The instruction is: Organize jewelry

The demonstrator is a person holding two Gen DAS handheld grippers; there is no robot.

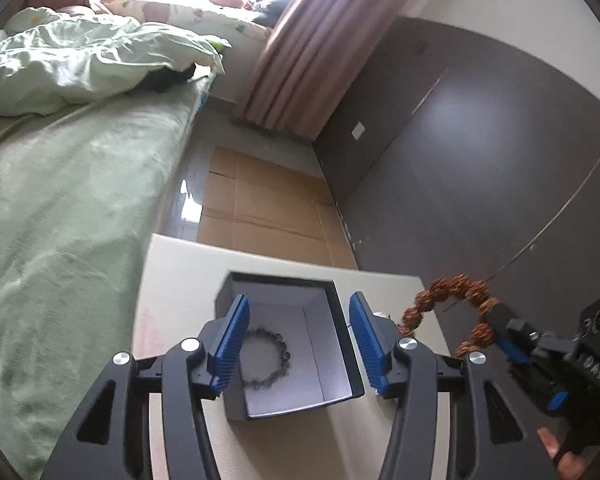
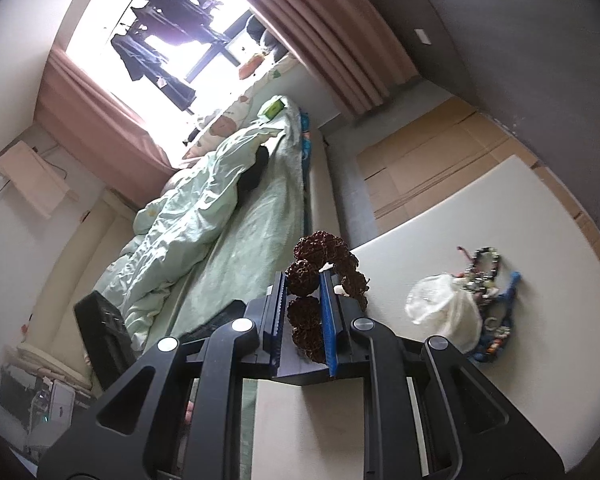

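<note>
One bracelet [image 2: 306, 312] between right gripper [image 2: 304, 320] pads

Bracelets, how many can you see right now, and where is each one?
At least 3: a dark bracelet in the open box, a brown bead bracelet gripped in the right tongs, and a dark beaded one atop the pile; more may be hidden.

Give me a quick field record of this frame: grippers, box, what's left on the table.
left gripper: open, empty, above the box
right gripper: shut on brown bead bracelet
box: dark, lid off, pale lining, on the white table
box contents: dark bead bracelet lying flat
brown bead bracelet location: in the air right of the box, not yet inside
remaining: jewelry pile beside white pouch, on the table
</note>
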